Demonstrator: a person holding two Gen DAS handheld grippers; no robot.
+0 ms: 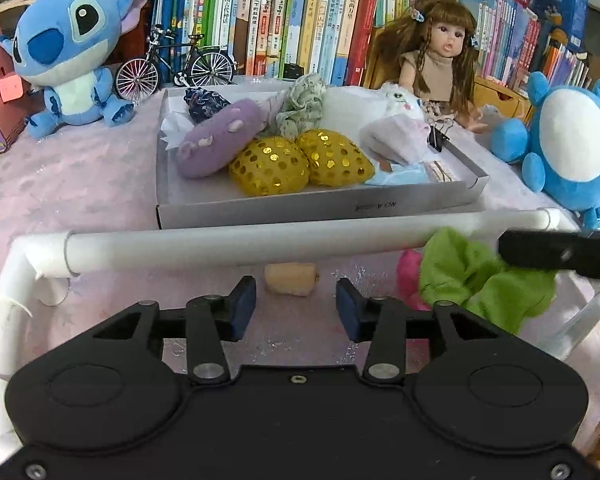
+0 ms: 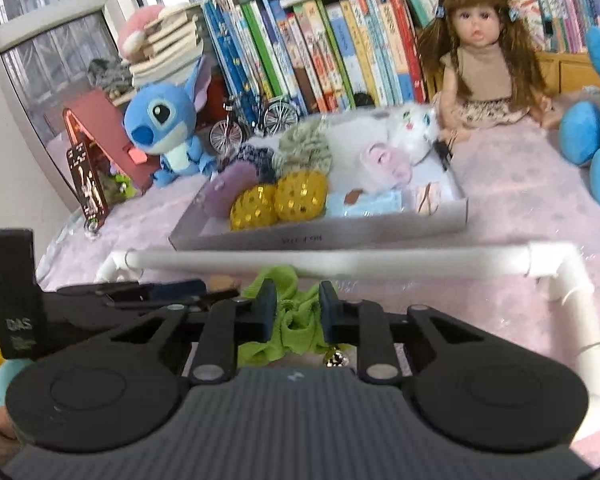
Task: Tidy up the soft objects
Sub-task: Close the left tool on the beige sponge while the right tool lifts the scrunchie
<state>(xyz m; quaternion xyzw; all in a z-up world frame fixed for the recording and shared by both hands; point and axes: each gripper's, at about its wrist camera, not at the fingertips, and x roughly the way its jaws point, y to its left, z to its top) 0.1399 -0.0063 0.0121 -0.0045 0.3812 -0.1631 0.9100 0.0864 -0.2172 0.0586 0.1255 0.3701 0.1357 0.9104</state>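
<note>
A green soft cloth (image 2: 296, 326) sits bunched between the pads of my right gripper (image 2: 297, 308), which is shut on it; a small gold bell (image 2: 336, 358) hangs beside it. From the left wrist view the same green cloth (image 1: 480, 280) lies at the right, next to something pink (image 1: 408, 276). My left gripper (image 1: 296, 304) is open with nothing between its fingers. A small peach soft piece (image 1: 291, 283) lies on the pink table cover just beyond it. The grey cardboard tray (image 1: 300, 210) behind holds a purple plush (image 1: 216, 144), two gold sequined pouches (image 1: 272, 166) and other soft items.
A white pipe frame (image 1: 240, 250) runs across between the grippers and the tray. A blue Stitch plush (image 1: 68, 56) and a model bicycle (image 1: 176, 66) stand at the back left. A doll (image 1: 440, 60) and a blue-and-white plush (image 1: 572, 140) sit at the right, before rows of books.
</note>
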